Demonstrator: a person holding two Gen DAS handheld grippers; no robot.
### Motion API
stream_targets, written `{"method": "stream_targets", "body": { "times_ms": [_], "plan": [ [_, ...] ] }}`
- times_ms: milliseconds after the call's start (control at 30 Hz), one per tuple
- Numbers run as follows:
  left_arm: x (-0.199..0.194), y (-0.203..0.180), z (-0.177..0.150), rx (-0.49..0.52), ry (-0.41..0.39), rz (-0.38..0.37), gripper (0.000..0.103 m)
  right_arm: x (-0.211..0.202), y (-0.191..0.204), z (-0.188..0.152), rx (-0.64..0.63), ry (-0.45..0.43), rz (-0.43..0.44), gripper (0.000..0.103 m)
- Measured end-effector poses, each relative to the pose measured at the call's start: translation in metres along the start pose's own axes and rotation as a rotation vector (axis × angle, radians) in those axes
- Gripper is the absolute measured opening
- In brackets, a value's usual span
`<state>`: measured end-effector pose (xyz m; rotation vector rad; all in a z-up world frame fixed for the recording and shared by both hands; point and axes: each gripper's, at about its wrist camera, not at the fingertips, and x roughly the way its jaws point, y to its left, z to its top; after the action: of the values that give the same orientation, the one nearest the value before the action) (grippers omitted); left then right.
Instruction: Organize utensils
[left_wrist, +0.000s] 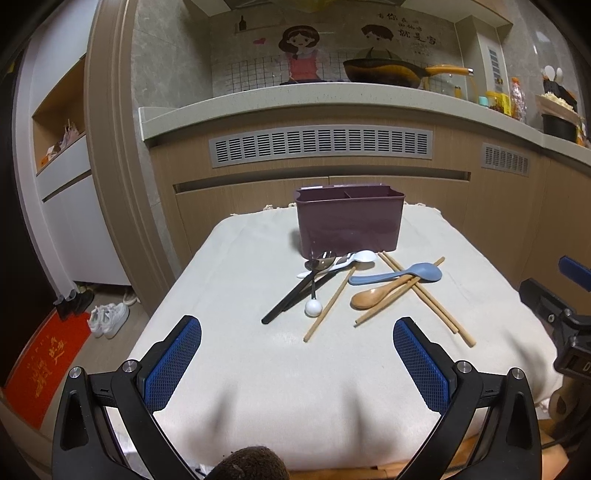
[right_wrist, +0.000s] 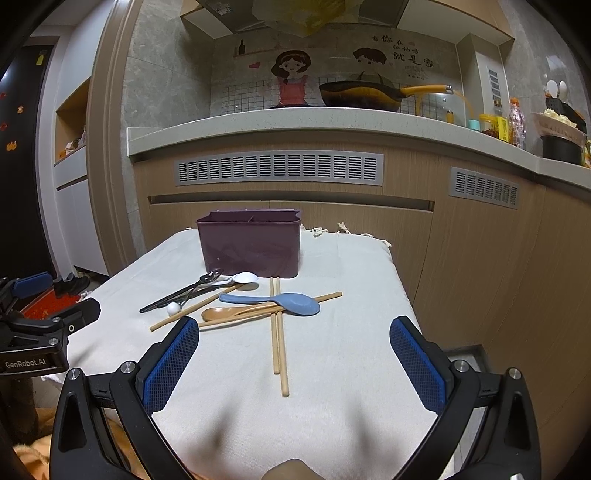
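A purple divided utensil holder (left_wrist: 349, 225) (right_wrist: 250, 245) stands at the far end of a cloth-covered table. In front of it lies a pile of utensils: a blue spoon (left_wrist: 399, 276) (right_wrist: 284, 302), a wooden spoon (left_wrist: 373, 295) (right_wrist: 225, 312), a white spoon (left_wrist: 360, 256) (right_wrist: 242, 277), black-handled metal spoons (left_wrist: 295, 291) (right_wrist: 181, 291), a white-ball-ended utensil (left_wrist: 313, 306) (right_wrist: 173, 308) and several wooden chopsticks (left_wrist: 424, 295) (right_wrist: 279, 339). My left gripper (left_wrist: 297, 332) is open and empty, short of the pile. My right gripper (right_wrist: 294, 332) is open and empty over the chopsticks' near ends.
The white tablecloth (left_wrist: 258, 369) (right_wrist: 332, 387) drops off at the left and right edges. Wooden kitchen cabinets (left_wrist: 321, 177) and a counter with a wok (left_wrist: 384, 72) stand behind the table. Shoes (left_wrist: 107, 317) and a red mat (left_wrist: 44, 365) lie on the floor at left.
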<state>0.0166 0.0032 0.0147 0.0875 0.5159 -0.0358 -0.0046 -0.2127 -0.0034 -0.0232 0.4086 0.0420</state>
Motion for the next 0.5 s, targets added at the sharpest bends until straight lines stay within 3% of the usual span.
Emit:
{"method": "stream_targets", "body": {
  "times_ms": [300,500],
  "plan": [
    [0.043,0.007,0.03,0.01,0.014,-0.073,0.103,0.035,-0.005,0.024,-0.032,0.007,-0.02,0.103],
    [0.094,0.007,0.042,0.051,0.115,-0.182,0.103,0.076,-0.004,0.038,-0.084,0.064,0.008,0.103]
  ]
}}
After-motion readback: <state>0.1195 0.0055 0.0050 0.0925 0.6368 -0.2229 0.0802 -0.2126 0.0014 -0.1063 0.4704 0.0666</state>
